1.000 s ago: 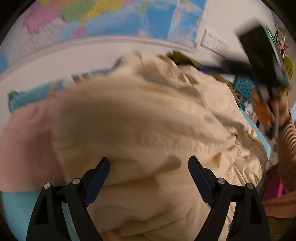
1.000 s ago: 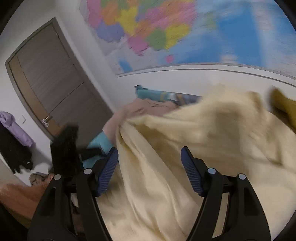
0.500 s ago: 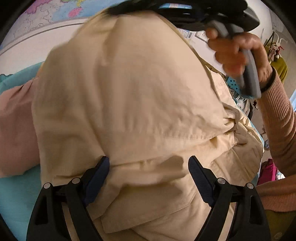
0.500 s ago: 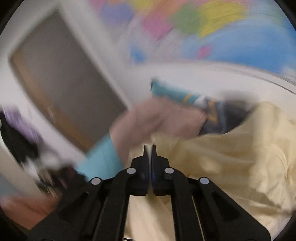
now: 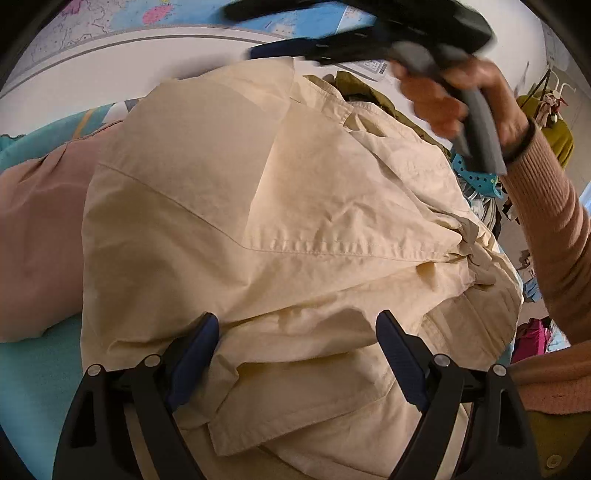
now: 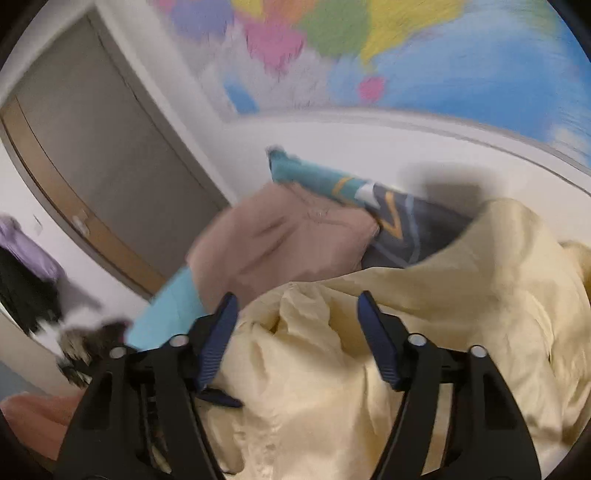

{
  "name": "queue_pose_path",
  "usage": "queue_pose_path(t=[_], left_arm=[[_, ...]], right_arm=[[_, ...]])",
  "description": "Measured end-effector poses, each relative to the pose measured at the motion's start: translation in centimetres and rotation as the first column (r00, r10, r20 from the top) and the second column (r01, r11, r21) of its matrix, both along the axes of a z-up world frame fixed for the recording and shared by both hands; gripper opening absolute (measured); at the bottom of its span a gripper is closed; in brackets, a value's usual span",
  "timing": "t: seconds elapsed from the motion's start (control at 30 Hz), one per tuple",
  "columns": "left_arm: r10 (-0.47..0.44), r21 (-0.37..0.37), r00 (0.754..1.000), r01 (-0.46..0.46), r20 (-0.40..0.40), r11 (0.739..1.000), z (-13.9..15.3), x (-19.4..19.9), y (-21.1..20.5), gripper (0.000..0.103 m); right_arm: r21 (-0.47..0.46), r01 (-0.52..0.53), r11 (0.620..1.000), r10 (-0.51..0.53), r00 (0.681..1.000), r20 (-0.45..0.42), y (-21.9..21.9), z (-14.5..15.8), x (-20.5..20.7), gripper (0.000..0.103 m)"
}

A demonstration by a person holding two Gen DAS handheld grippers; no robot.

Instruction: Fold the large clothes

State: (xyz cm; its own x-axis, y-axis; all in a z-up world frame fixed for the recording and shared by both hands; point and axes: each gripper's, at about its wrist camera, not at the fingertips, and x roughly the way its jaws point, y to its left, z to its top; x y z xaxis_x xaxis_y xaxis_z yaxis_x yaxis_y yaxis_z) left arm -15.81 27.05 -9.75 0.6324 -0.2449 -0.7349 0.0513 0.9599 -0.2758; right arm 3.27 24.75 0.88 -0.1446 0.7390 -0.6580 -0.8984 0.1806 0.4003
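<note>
Only from the left wrist is the right gripper (image 5: 273,33) seen, above the cream garment (image 5: 280,206); its jaws, just reopened, are spread empty. The left gripper (image 5: 297,341) is spread over the garment's fold.

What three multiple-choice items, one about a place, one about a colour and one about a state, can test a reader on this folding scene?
1. Where does the pink garment lie in the left wrist view?
A. left of the cream garment
B. on top of it
C. on the door

2. What colour is the bed cover under the clothes?
A. red
B. turquoise
C. black

3. How do the right gripper's jaws stand?
A. shut on cloth
B. shut on nothing
C. apart

Answers:
1 A: the pink garment shows left of the cream garment.
2 B: the bed cover is turquoise.
3 C: the right gripper has just been opening, with its pads clear of the cloth.
</note>
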Motion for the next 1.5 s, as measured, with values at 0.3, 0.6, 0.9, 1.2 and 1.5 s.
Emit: queue_pose_path(t=[0.3, 0.6, 0.9, 1.2, 1.5], left_arm=[[-0.005, -0.011, 1.000, 0.005, 0.019, 1.000, -0.4, -0.3, 1.1, 0.084], [-0.008, -0.008, 1.000, 0.009, 0.009, 1.000, -0.4, -0.1, 1.7, 0.089], [0.020, 0.002, 0.998, -0.020, 0.067, 1.000, 3.0, -0.7, 3.6, 0.089], [-0.007, 0.047, 0.998, 0.004, 0.069, 0.999, 3.6, 3.0, 1.5, 0.089], [0.025, 0.064, 0.998, -0.029, 0.053, 0.998, 4.3, 4.2, 0.9, 0.089]], right_arm=[[-0.041, -0.037, 0.998, 0.034, 0.997, -0.064, 3.0, -1.5, 1.2, 0.003], [-0.004, 0.195, 0.981, -0.193, 0.966, -0.172, 1.8, -3.3, 4.5, 0.063], [0.076, 0.276, 0.958, -0.270, 0.959, -0.080, -20.0, -2.5, 2.2, 0.082], [-0.083, 0.372, 0.925, -0.379, 0.919, -0.107, -33.3, -9.2, -4.3, 0.078], [0.080, 0.427, 0.901, -0.431, 0.902, 0.027, -34.6, -3.9, -5.0, 0.002]])
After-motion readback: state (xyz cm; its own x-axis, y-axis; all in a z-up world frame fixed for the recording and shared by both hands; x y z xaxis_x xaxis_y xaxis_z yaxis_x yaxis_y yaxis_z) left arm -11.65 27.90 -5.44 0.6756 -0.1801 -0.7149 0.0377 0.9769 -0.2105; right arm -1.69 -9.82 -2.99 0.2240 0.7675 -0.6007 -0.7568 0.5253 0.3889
